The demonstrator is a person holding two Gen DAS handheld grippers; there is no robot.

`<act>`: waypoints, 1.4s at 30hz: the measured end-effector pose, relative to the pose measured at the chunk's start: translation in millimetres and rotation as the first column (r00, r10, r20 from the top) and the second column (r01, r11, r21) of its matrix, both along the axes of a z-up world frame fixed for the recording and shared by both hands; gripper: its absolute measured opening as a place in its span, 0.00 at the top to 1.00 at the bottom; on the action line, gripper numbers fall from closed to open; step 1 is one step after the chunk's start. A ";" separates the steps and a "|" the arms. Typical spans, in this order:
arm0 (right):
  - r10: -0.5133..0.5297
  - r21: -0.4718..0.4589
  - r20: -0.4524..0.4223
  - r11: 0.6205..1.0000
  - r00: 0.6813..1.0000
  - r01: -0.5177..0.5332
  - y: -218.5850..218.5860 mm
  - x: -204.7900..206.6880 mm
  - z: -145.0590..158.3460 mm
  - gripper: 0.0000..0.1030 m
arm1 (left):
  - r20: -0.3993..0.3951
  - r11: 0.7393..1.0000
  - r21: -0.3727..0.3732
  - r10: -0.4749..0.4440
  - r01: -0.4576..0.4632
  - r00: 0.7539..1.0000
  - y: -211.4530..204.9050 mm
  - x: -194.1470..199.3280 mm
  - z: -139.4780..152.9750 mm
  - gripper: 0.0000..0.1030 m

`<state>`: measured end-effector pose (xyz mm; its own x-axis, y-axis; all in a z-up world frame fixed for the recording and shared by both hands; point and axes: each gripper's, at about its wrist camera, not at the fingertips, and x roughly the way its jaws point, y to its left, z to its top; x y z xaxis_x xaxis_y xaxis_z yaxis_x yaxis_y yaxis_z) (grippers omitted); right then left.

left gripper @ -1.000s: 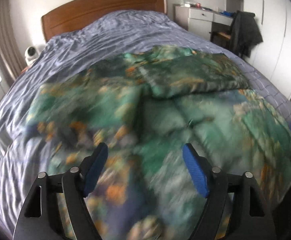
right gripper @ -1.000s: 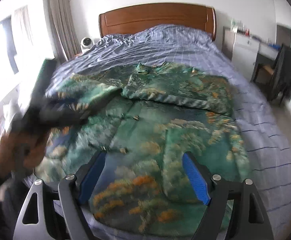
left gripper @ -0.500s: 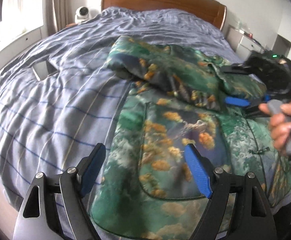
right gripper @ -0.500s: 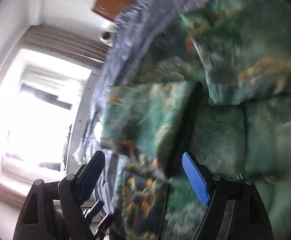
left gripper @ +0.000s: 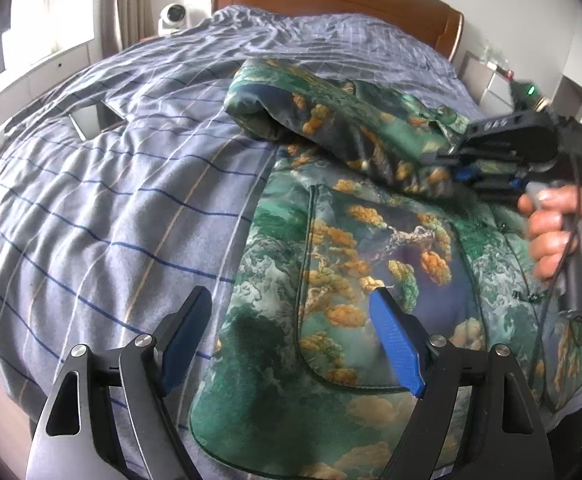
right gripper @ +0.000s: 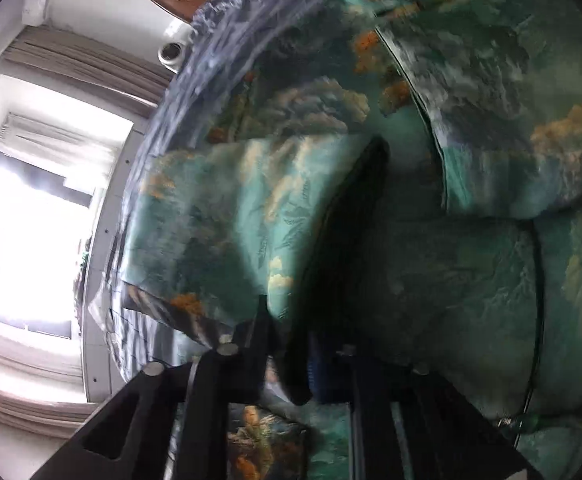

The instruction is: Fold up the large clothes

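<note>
— What does your left camera show?

— My left gripper (left gripper: 295, 344) hangs with its blue pads spread wide and nothing between them, over the near hem of the green printed jacket (left gripper: 355, 264). The jacket lies flat on the striped bedspread (left gripper: 103, 200), one sleeve (left gripper: 331, 128) folded across its chest. At the right edge my right hand (left gripper: 567, 240) holds the right gripper (left gripper: 461, 174) at that sleeve.

— And the right camera?

— It is tilted and blurred. My right gripper's (right gripper: 311, 372) jaws have just been closing and now stand together; whether fabric is pinched between them I cannot tell.
</note>
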<state>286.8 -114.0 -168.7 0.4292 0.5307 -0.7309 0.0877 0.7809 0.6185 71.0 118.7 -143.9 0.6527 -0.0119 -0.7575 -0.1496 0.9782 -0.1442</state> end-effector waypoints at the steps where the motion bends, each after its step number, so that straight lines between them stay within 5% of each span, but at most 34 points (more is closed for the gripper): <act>1: 0.010 -0.020 0.035 1.000 0.999 -0.010 3.6 -1.5 10.8 0.88 | 0.000 1.000 -0.001 0.002 -0.002 1.000 1.1 -0.5 -0.6 0.20; 10: 0.056 -0.203 0.339 0.979 0.939 0.015 -8.7 13.1 125.3 0.90 | 0.008 1.000 -0.006 -0.004 0.004 1.000 -1.0 0.6 3.4 0.20; 16: 0.008 -0.304 0.394 0.945 0.919 0.122 -71.2 28.6 157.8 0.90 | 0.016 0.999 0.005 -0.034 0.034 0.999 -11.6 -0.8 6.6 0.20; 24: -0.042 -0.396 0.334 0.900 0.942 0.180 -134.4 45.2 126.7 0.90 | 0.011 0.997 0.022 -0.068 0.067 0.998 -22.4 0.3 6.1 0.20; 38: 0.021 -0.480 0.166 0.875 0.986 0.063 -125.1 66.1 40.9 0.90 | -0.014 0.995 0.047 -0.082 0.083 0.997 -28.6 4.4 3.8 0.20; 42: 0.058 -0.542 0.157 0.840 0.986 0.037 -119.4 61.7 37.3 0.74 | -0.022 0.995 0.033 -0.088 0.089 0.996 -27.6 7.9 1.7 0.20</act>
